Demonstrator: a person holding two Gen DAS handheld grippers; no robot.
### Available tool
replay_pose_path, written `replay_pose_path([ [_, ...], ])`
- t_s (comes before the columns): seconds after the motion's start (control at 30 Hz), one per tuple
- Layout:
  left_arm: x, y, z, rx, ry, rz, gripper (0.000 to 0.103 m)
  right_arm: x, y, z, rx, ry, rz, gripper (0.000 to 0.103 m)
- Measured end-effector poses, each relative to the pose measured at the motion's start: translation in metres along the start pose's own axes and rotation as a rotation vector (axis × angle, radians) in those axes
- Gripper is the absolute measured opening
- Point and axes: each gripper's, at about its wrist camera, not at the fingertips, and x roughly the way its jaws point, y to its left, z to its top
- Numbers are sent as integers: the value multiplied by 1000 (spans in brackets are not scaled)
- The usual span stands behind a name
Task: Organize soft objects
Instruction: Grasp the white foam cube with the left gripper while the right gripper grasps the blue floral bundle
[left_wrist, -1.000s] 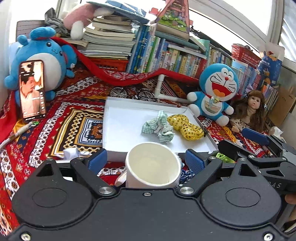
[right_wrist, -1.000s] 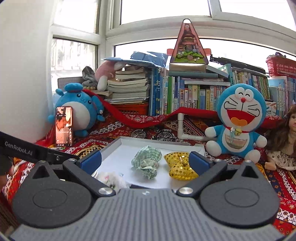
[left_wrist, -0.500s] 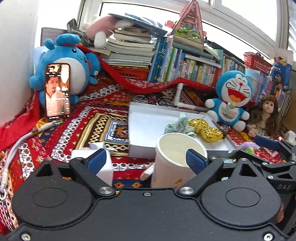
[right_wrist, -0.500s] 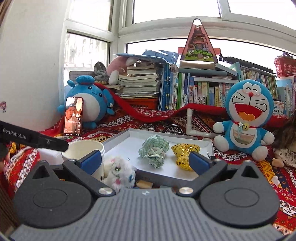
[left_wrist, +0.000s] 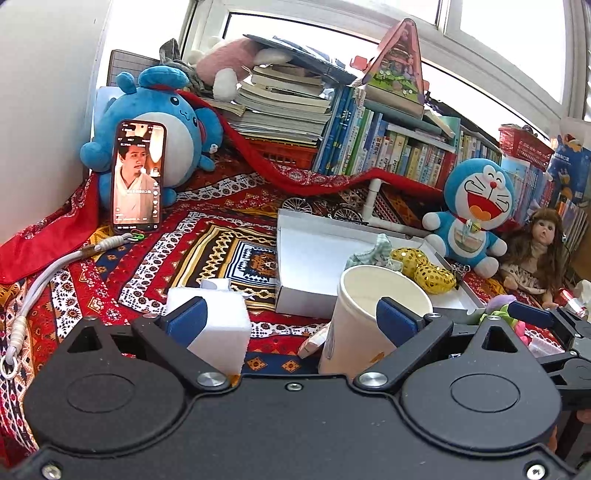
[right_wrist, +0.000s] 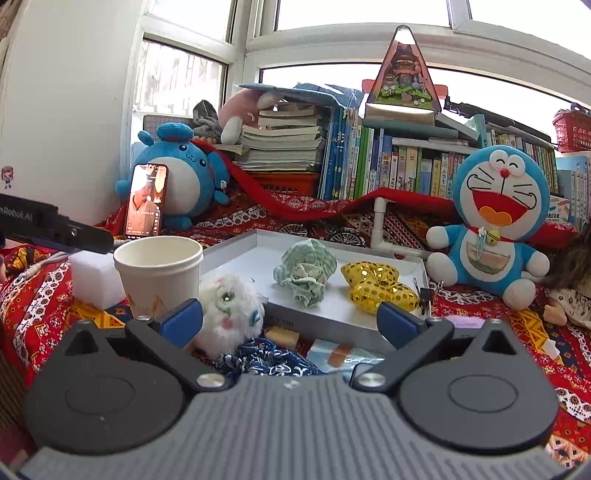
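Firstly, left wrist view: left gripper (left_wrist: 291, 317), lower centre, jaws just widening and wide apart, holding nothing; white paper cup (left_wrist: 369, 317) before its right finger, white foam block (left_wrist: 216, 325) behind its left. Right wrist view: right gripper (right_wrist: 291, 319) spread, empty; fluffy white plush toy (right_wrist: 231, 310) lower centre beside shallow white cardboard tray (right_wrist: 332, 317), which holds crumpled green checked cloth (right_wrist: 304, 271) and gold sequinned bow (right_wrist: 380, 286).

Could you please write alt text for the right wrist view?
The open right tool faces a white tray holding a green cloth and a gold bow; a fluffy white toy sits before the tray.
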Motion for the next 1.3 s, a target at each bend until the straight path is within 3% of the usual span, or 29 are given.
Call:
replay_pose_path([
  [0.3,-5,11,-13,46,13,85,100,5,3,-6,-19,29,2,103],
  [0.6,9,29,-20,-5,37,171,100,11,12,-12,-76,66,-5,103],
  [0.93,29,28,-22,-11,57,220,100,15,26,-19,-160,101,15,103],
  [1.3,42,31,-23,-35,65,247,100,23,24,-25,-136,137,12,101],
])
